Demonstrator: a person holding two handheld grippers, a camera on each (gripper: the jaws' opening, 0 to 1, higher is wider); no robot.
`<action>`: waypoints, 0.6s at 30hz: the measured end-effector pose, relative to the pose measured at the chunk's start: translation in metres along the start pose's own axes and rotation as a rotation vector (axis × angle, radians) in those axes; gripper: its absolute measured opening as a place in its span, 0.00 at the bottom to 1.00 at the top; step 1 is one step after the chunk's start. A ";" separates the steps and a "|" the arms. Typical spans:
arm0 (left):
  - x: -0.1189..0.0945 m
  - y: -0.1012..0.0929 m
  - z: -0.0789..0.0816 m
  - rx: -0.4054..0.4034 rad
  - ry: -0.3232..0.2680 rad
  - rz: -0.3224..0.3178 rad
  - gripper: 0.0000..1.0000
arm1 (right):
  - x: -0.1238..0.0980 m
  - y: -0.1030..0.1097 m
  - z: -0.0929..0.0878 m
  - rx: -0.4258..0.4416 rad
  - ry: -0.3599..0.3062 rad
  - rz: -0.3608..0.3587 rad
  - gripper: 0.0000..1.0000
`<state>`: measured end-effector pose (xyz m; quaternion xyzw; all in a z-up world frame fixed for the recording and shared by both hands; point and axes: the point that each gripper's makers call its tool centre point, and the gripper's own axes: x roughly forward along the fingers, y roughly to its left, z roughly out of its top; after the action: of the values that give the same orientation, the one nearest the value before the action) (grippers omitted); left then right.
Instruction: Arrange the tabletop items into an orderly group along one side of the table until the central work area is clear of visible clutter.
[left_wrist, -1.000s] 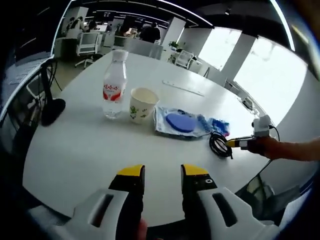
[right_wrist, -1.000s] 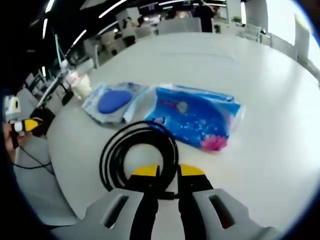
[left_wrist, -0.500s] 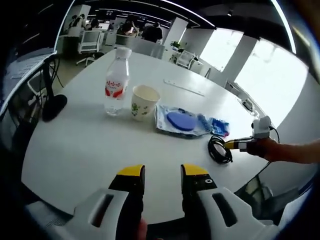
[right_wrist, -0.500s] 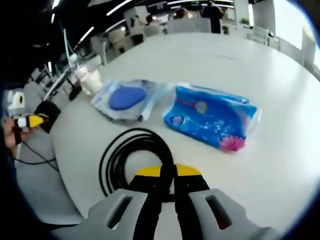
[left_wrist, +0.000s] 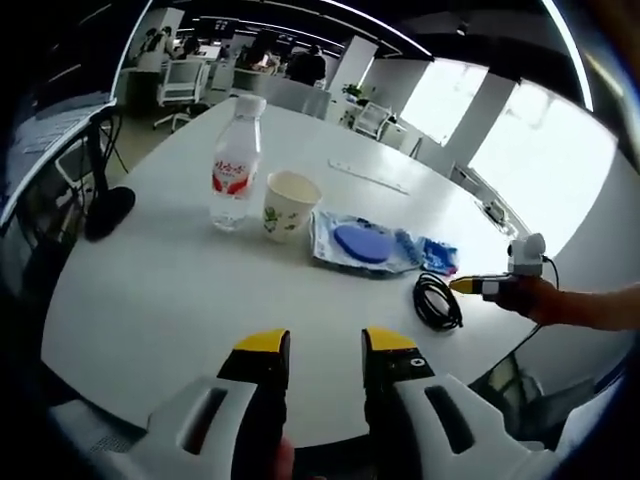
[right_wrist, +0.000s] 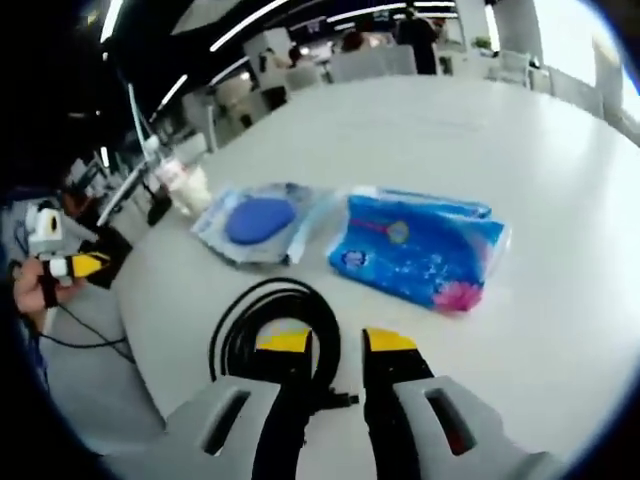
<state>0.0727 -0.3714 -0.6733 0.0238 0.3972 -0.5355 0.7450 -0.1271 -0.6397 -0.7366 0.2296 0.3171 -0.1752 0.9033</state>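
Near the table's right edge lies the black cable coil (right_wrist: 278, 330), between the parted jaws of the right gripper (right_wrist: 336, 341), beside the blue packet (right_wrist: 420, 250); next comes regripping or leaving it. Left gripper (left_wrist: 326, 343) hangs parted, empty

Left gripper view: blue tissue pack (left_wrist: 437, 255) mostly hidden behind the clear pouch (left_wrist: 360, 243), only its near end pokes out. Right gripper (left_wrist: 478, 286) too small there to read its jaw gap. Bottle (left_wrist: 233, 164) label text unreadable. Right gripper view: bottle and paper cup (right_wrist: 182, 180) blurred into one pale blob, can't separate them. Cable coil (right_wrist: 272, 328) near end runs under the gripper's jaws, contact can't be told. Print on the tissue pack blurred.
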 end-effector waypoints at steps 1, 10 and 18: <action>-0.001 0.000 0.001 0.001 -0.002 0.000 0.27 | -0.003 -0.006 0.001 0.006 -0.001 -0.013 0.18; -0.002 0.002 -0.001 -0.006 0.001 0.001 0.27 | -0.017 -0.083 0.008 0.088 -0.001 -0.242 0.14; -0.006 0.002 -0.003 0.000 0.004 0.005 0.27 | -0.006 -0.093 0.015 0.165 -0.012 -0.258 0.12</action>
<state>0.0723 -0.3646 -0.6724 0.0259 0.3984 -0.5336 0.7456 -0.1668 -0.7241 -0.7502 0.2594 0.3231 -0.3167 0.8532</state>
